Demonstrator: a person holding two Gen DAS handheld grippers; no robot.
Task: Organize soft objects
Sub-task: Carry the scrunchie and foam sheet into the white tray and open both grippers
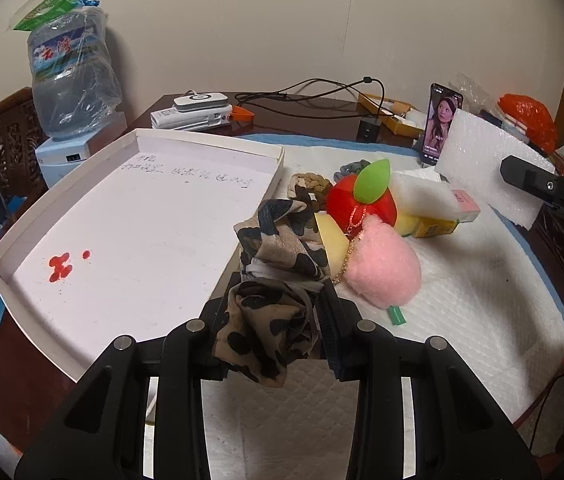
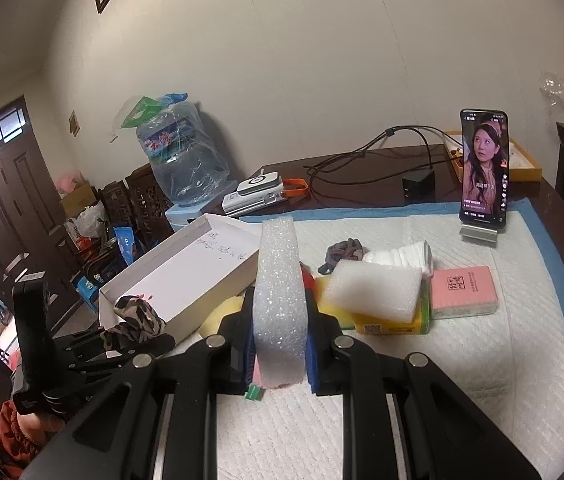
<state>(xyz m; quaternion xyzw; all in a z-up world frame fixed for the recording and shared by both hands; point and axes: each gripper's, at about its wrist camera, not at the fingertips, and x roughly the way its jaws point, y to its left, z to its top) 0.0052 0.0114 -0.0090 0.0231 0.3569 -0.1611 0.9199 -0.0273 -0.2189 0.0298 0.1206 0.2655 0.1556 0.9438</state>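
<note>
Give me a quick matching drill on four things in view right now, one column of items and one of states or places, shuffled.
Items:
1. leopard-print fabric scrunchie
2. white foam sheet
3. fluffy pink pom-pom
4. white shallow cardboard tray

States or places:
A. lying on the white quilted pad
B. clamped in the right gripper
C. holding no soft object, only red stains
D. clamped in the left gripper

Pairs: 1-D, 2-B, 3-A, 4-C

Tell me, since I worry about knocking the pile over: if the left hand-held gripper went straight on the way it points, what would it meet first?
Probably the pile itself. The left hand-held gripper, shut on the leopard-print cloth, points at the yellow sponge and pink fluffy pouch just ahead. Depth is unclear; the white box lies left of that line.
</note>
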